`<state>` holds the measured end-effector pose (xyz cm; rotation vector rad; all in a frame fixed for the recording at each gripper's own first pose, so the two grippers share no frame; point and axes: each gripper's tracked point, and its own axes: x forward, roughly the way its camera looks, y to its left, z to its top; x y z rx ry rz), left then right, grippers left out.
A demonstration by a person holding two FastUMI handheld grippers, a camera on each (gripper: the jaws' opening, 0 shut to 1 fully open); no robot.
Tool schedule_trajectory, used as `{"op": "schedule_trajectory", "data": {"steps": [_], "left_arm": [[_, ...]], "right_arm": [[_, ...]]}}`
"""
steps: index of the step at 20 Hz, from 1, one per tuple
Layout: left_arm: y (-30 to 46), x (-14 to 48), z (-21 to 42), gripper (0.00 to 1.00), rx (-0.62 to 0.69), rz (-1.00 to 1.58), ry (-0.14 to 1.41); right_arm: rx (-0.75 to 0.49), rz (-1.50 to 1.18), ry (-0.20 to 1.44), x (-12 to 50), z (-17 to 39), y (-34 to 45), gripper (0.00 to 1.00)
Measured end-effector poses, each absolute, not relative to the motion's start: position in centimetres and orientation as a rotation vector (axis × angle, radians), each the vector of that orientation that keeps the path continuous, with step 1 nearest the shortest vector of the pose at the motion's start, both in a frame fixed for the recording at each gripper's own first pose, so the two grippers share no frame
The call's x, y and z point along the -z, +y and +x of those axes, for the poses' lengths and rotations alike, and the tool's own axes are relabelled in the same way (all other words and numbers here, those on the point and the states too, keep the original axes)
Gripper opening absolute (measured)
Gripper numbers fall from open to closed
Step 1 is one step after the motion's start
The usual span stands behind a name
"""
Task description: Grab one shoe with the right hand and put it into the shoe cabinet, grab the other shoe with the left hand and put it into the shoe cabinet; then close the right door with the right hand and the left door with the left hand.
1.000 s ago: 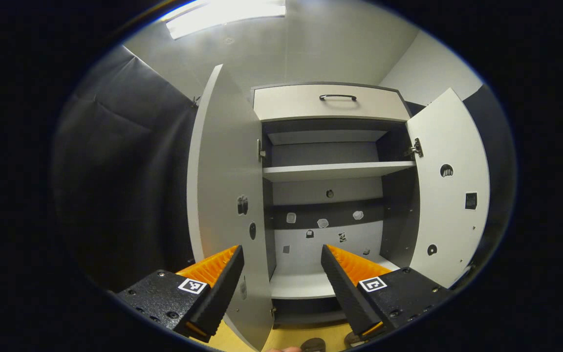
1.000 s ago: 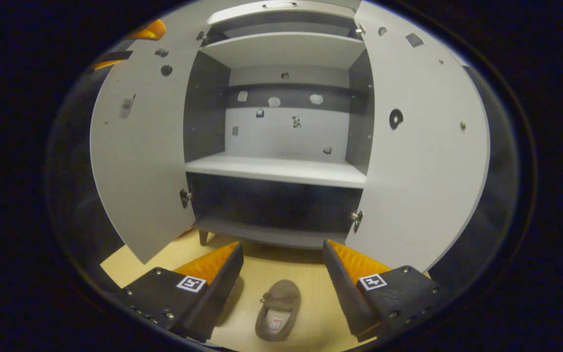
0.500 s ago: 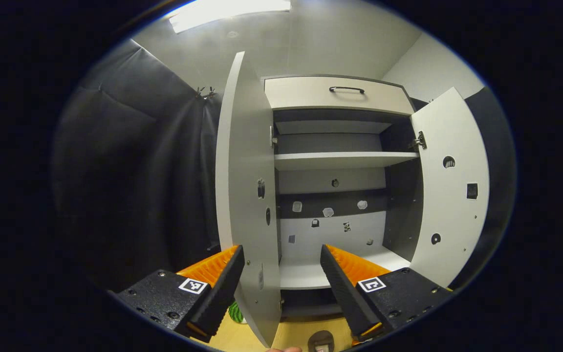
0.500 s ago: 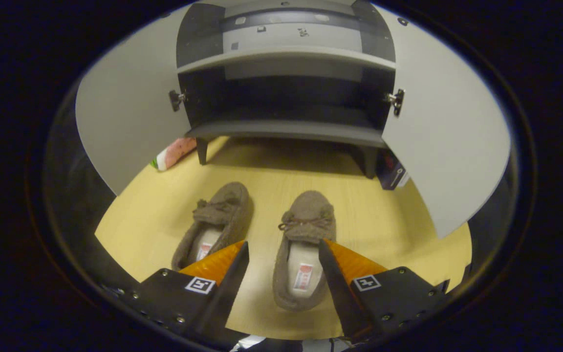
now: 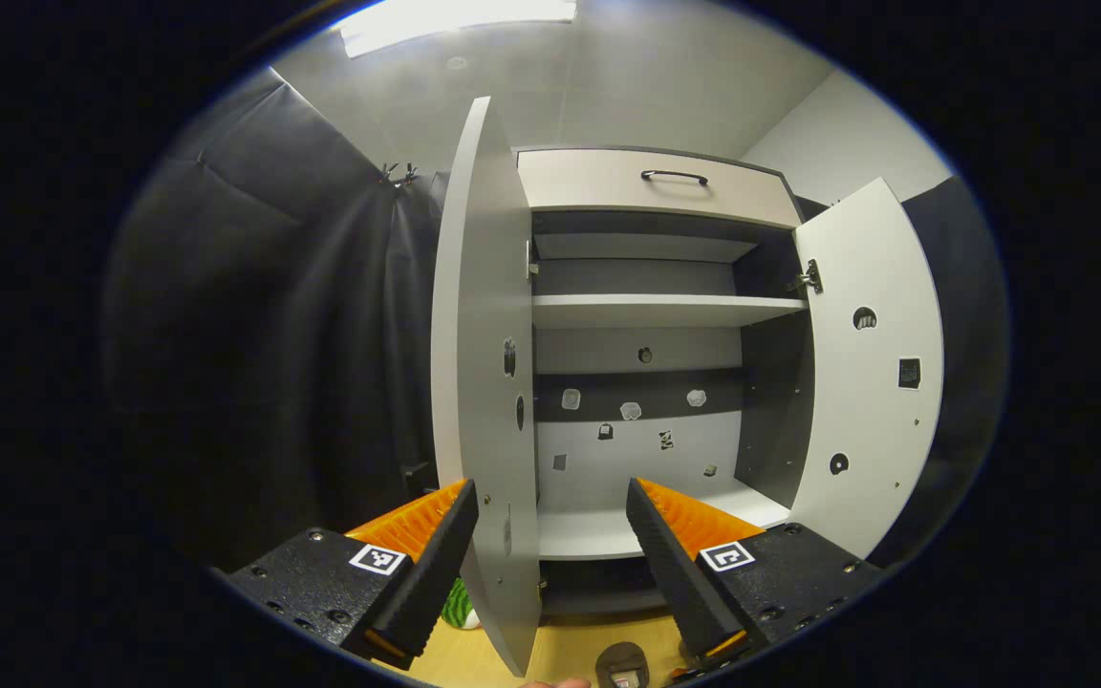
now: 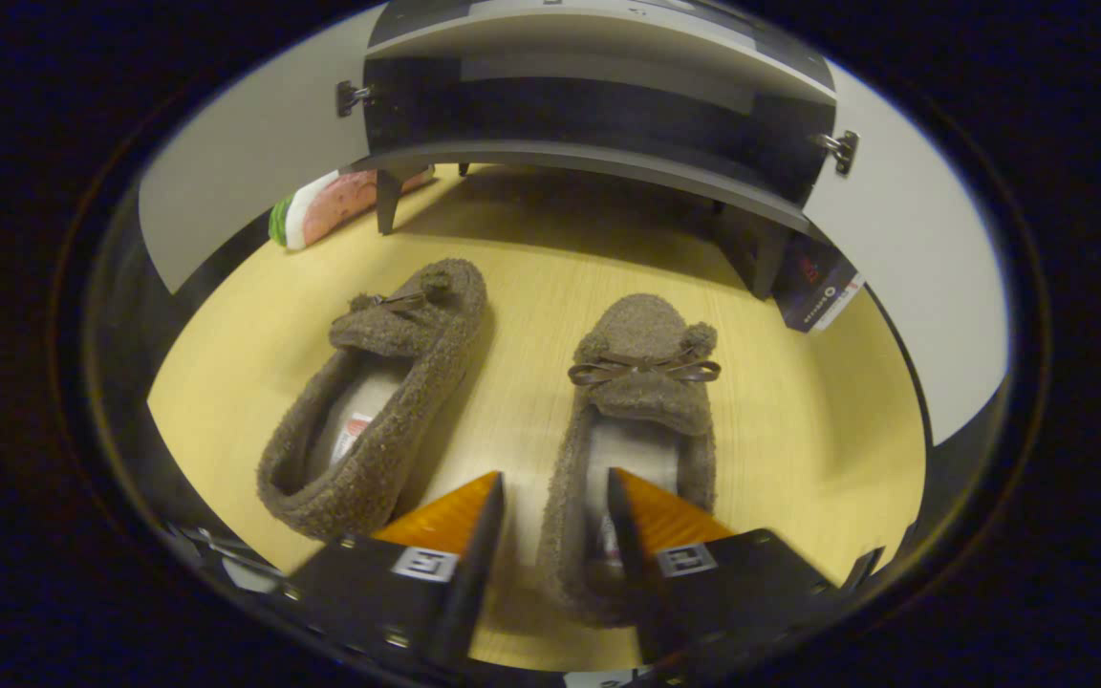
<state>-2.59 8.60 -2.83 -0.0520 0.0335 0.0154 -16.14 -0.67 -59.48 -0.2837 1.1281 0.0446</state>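
1. Nearest in the right gripper view, the right claw is low over the heel of the right-hand shoe. Its fingers straddle the inner side wall of the heel, one finger outside and one in the shoe's opening, with a gap between them. I cannot tell whether both press on the wall, so I judge the grasp as started, not made.
2. The left-hand shoe lies just beside the first on the wooden floor, toe toward the shoe cabinet, untouched. Both shoes are on the floor in front of the cabinet, so no shoe is stored yet.
3. In the left gripper view, the left claw is held up with its fingers spread wide and nothing between them, facing the cabinet.
4. Farther off, the left door and right door both stand open, and the cabinet's shelves are bare. All four steps remain: two placements and two door closings.
5. Hard to make out: the right-hand shoe's heel is covered by the right claw. A striped thing beside the cabinet's leg and a dark packet near the other leg are partly hidden, and I cannot identify them.
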Motion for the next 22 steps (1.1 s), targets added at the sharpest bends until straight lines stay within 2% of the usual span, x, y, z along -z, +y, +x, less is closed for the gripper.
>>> {"op": "schedule_trajectory", "data": {"steps": [1, 2, 4, 6, 7, 16, 22], "left_arm": [[8.6, 2.8, -2.7, 0.96, -0.011, -0.054, 0.032], [8.6, 2.8, -2.7, 0.96, -0.007, -0.057, 0.031], [8.7, 2.7, -2.8, 0.96, -0.001, -0.06, 0.03], [9.2, 2.6, -2.9, 0.96, -0.009, -0.061, 0.024], [9.5, 2.6, -2.9, 0.96, -0.016, -0.058, 0.022], [10.4, 3.0, -3.0, 0.96, -0.036, -0.089, 0.022], [10.3, 3.0, -3.2, 0.96, -0.035, -0.092, 0.018]], "right_arm": [[-0.037, -0.282, 1.146, 60.0, -17.0, -0.3, 0.24], [-0.021, -0.314, 1.139, 59.4, -16.8, -0.9, 0.33], [0.019, -0.286, 1.153, 59.7, -16.9, -0.9, 0.13], [0.053, -0.247, 1.158, 58.8, -17.2, -1.0, 0.13], [0.067, -0.217, 1.165, 59.4, -16.8, -1.0, 0.02], [0.016, -0.024, 1.082, 53.4, -14.7, 0.5, 0.01], [-0.036, 0.033, 0.829, 41.3, -6.5, 2.2, 0.01]]}}
